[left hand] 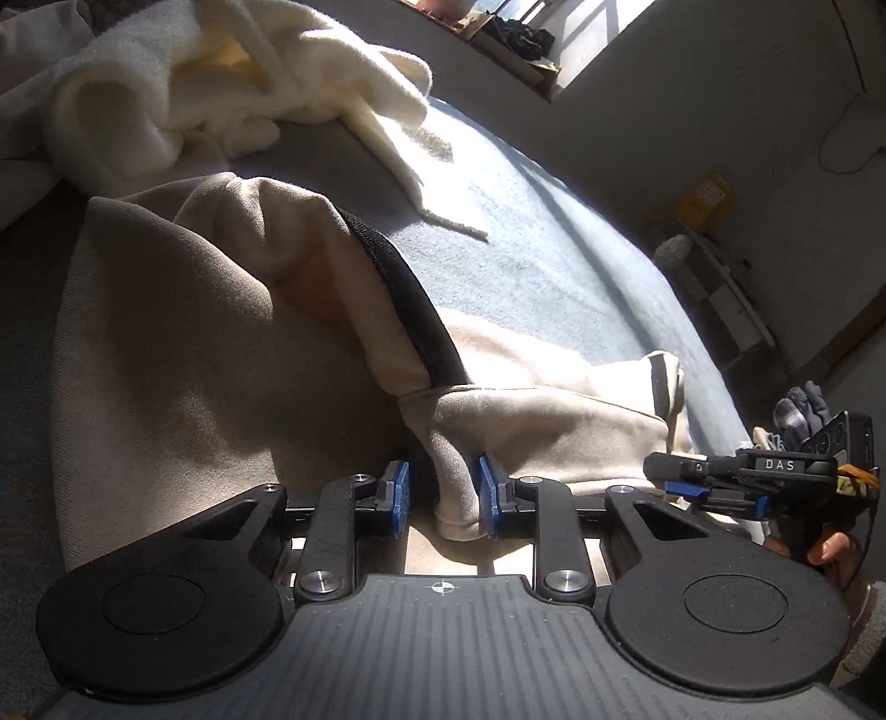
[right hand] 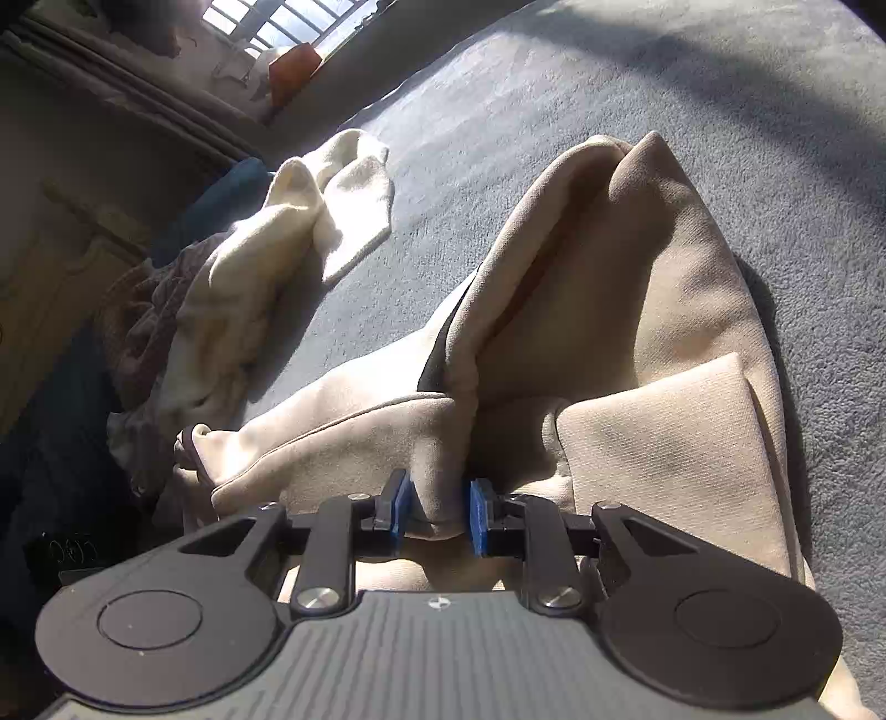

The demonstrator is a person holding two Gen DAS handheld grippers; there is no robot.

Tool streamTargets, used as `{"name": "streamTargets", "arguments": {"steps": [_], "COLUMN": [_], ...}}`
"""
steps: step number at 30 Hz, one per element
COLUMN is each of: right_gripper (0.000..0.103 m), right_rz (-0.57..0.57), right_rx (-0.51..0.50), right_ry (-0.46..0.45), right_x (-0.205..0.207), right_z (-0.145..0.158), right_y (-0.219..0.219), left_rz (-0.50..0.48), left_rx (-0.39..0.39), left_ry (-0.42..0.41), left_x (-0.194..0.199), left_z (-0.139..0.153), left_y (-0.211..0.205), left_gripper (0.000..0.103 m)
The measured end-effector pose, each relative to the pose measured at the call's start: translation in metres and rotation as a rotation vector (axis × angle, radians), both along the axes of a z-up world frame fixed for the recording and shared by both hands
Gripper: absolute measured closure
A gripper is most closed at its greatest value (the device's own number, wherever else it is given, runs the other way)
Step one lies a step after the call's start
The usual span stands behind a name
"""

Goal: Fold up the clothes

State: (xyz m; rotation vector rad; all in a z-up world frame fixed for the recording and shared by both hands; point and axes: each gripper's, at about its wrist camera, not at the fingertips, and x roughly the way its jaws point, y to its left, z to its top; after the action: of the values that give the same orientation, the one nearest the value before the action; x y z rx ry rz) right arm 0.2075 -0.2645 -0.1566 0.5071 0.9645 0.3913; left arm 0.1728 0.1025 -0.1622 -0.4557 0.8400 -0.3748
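Observation:
A beige garment with a black waistband lies bunched on the grey-blue bed cover. My left gripper is shut on a fold of its cloth between the blue pads. In the right wrist view the same beige garment rises in a peak, and my right gripper is shut on another fold of it. The right gripper also shows at the right edge of the left wrist view, held by a hand.
A cream fleece garment lies crumpled beyond the beige one, seen also as the cream fleece in the right wrist view. Dark blue and mauve clothes are piled at the left. A windowsill and shelves stand past the bed.

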Motion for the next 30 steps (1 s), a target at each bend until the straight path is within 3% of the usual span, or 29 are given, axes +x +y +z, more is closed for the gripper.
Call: {"name": "streamTargets", "arguments": {"steps": [2,4,8,11,13,16,17,18,19,21,26,30], "right_gripper": [0.062,0.062,0.063,0.064,0.065,0.066,0.076,0.076,0.076,0.076,0.075,0.075], "right_rz": [0.015,0.030,0.059,0.118,0.172,0.248,0.272,0.295,0.311,0.301,0.286,0.236], "right_rx": [-0.078,-0.155,-0.297,-0.334,-0.357,-0.458,-0.497,-0.537,-0.567,-0.569,-0.561,-0.529], "right_ry": [-0.066,-0.132,-0.285,-0.394,-0.427,-0.457,-0.465,-0.473,-0.477,-0.466,-0.463,-0.515], "right_x": [-0.006,-0.012,-0.021,-0.017,-0.015,-0.018,-0.019,-0.021,-0.022,-0.024,-0.027,-0.029], "right_z": [0.014,0.029,0.057,0.068,0.060,0.024,0.010,-0.004,-0.014,-0.009,0.006,0.025], "right_y": [0.003,0.006,0.018,0.045,0.063,0.079,0.082,0.086,0.088,0.089,0.088,0.081], "left_rz": [0.001,0.006,0.040,-0.036,-0.121,-0.150,-0.156,-0.159,-0.147,-0.132,-0.123,-0.117], "left_rx": [0.098,0.192,0.301,0.370,0.447,0.539,0.568,0.586,0.556,0.522,0.555,0.588], "left_ry": [-0.055,-0.128,-0.296,-0.377,-0.391,-0.357,-0.343,-0.330,-0.321,-0.300,-0.318,-0.354], "left_x": [-0.010,-0.021,-0.029,-0.017,-0.009,-0.005,-0.005,-0.004,-0.003,-0.001,-0.009,-0.015], "left_z": [0.014,0.028,0.059,0.067,0.054,0.014,-0.001,-0.013,-0.012,-0.008,-0.005,0.004], "left_y": [0.000,0.001,-0.006,-0.035,-0.059,-0.064,-0.064,-0.064,-0.059,-0.053,-0.057,-0.060], "left_gripper": [0.068,0.068,0.064,0.060,0.058,0.058,0.054,0.052,0.051,0.048,0.047,0.047]}}
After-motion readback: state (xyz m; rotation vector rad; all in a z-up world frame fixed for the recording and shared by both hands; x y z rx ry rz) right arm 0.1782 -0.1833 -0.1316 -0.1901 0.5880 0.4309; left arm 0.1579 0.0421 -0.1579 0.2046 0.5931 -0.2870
